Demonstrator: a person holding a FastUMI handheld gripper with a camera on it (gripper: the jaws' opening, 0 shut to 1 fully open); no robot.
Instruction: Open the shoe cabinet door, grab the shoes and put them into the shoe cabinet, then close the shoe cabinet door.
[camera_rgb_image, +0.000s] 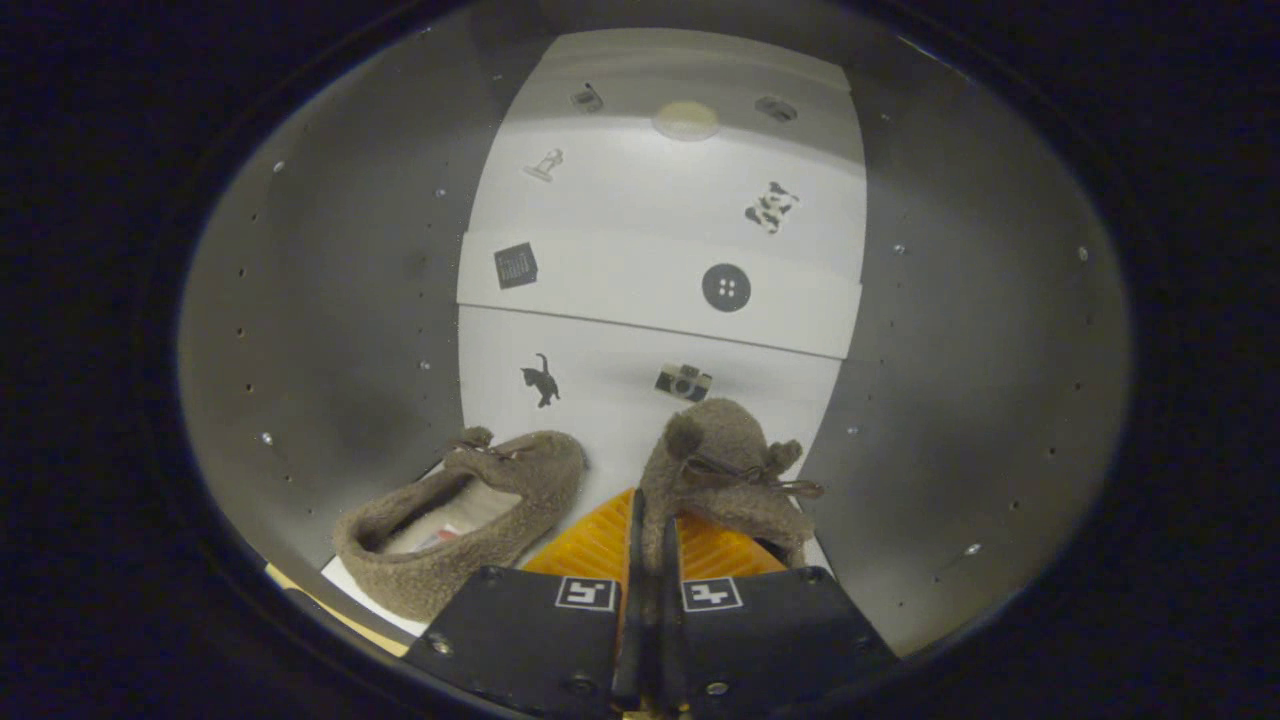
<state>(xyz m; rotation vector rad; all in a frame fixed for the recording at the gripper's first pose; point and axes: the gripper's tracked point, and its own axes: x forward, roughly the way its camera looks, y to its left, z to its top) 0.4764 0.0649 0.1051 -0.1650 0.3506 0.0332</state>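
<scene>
While the camera looks forward along the fingers into the cabinet, the following items are labelled.

Gripper view, gripper (650, 540): fingers drawn almost together, pinching the rear rim of the right shoe; whether both press on it firmly cannot be told for certain, but the fabric sits between them.

Gripper view, right shoe (725, 465): fuzzy brown slipper just ahead of the fingers; long axis runs straight away from the camera, toe with bow and two pom-poms pointing toward the back panel.

Gripper view, left shoe (470, 520): matching slipper resting on the cabinet floor beside the first, apart from it; long axis angled, heel near the camera, toe turned inward toward the right shoe; opening faces up.

Gripper view, orange ribbed piece (600, 545): lies beneath the held shoe, between the two slippers.

Gripper view, back panel (650, 340): white, stepped, carrying small stickers.

Gripper view, cabinet side walls (330, 330): grey, dotted with small holes.
</scene>
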